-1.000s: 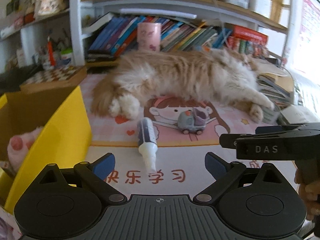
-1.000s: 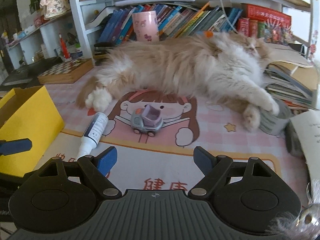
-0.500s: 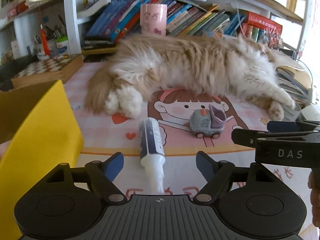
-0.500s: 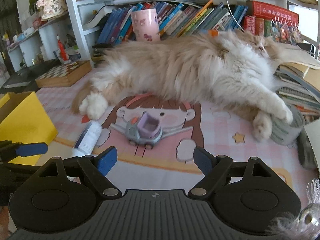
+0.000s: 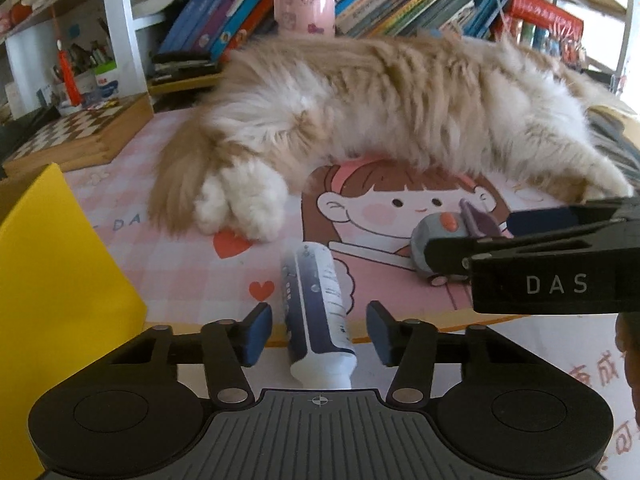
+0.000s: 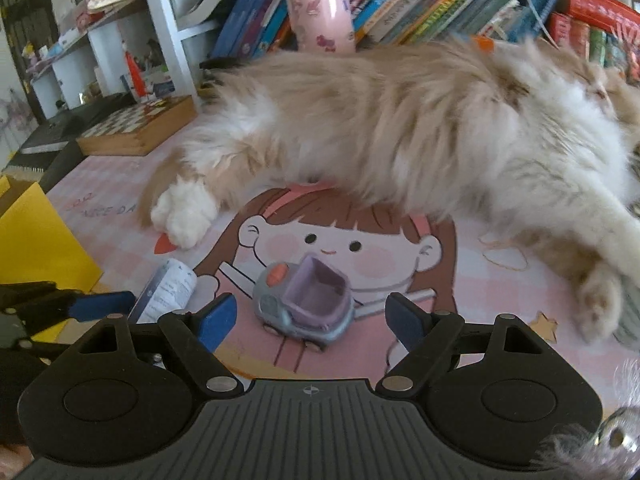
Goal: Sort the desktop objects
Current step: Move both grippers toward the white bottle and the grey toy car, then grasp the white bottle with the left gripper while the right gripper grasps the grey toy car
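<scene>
A white and dark blue tube [image 5: 316,312] lies on the pink desk mat [image 5: 180,264], cap end towards me. My left gripper [image 5: 318,332] straddles it. Its jaws are closing, and a thin gap still shows between each blue pad and the tube. A small grey and purple toy car [image 6: 304,304] stands on the mat's cartoon face. My right gripper [image 6: 312,320] is open, with the car just ahead between its fingers and untouched. In the left wrist view the right gripper's black fingers [image 5: 520,248] partly hide the car [image 5: 436,240]. The tube [image 6: 168,292] also shows at the left of the right wrist view.
A fluffy cat [image 5: 380,108] lies across the mat right behind both objects, its white paws [image 5: 244,208] close to the tube. A yellow box [image 5: 52,300] stands at the left. Behind are a chessboard [image 5: 76,136], a pink cup [image 5: 304,0] and shelves of books.
Both grippers have moved forward and down. The left one has come over the tube and narrowed its jaws around it. The right one has closed in on the toy car.
</scene>
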Tool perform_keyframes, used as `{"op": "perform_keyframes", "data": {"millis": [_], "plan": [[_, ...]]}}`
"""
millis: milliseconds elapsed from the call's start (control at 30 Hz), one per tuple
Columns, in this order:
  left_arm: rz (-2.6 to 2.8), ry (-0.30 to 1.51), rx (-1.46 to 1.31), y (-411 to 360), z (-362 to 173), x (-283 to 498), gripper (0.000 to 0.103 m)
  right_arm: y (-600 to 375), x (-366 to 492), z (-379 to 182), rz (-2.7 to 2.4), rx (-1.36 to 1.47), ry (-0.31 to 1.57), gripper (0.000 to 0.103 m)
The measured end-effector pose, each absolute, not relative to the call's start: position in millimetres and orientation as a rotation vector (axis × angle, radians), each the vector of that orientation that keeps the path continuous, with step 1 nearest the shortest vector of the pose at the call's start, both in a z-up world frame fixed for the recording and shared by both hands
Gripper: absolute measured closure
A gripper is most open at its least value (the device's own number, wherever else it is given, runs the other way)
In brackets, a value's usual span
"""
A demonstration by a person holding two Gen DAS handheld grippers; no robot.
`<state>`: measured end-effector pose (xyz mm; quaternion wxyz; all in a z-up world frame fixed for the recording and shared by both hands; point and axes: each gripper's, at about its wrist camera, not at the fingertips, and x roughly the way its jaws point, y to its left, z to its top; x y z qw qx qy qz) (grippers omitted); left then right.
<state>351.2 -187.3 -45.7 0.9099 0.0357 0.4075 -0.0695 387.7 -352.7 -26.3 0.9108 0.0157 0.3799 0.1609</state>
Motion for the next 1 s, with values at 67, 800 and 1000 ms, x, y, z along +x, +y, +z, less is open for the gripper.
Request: {"op": "perform_keyframes", "data": {"millis": [67, 800, 1000], "plan": [[-0.138, 0.846, 0.071, -186.2, -49.2, 354.1, 0.059, -347.7, 391.5, -27.6, 0.337, 0.013, 0.784, 0.023], [-0.112, 0.849, -0.101, -150.9, -27.6, 320.8, 0.072, -341.2, 394.8, -43.5, 0.293, 0.012, 0.808, 0.043], [-0.122, 0.827, -0.147, -145.3, -17.3, 303.6, 0.072, -348.0, 380.3, -29.9, 0.288, 0.031, 0.784, 0.043]]}}
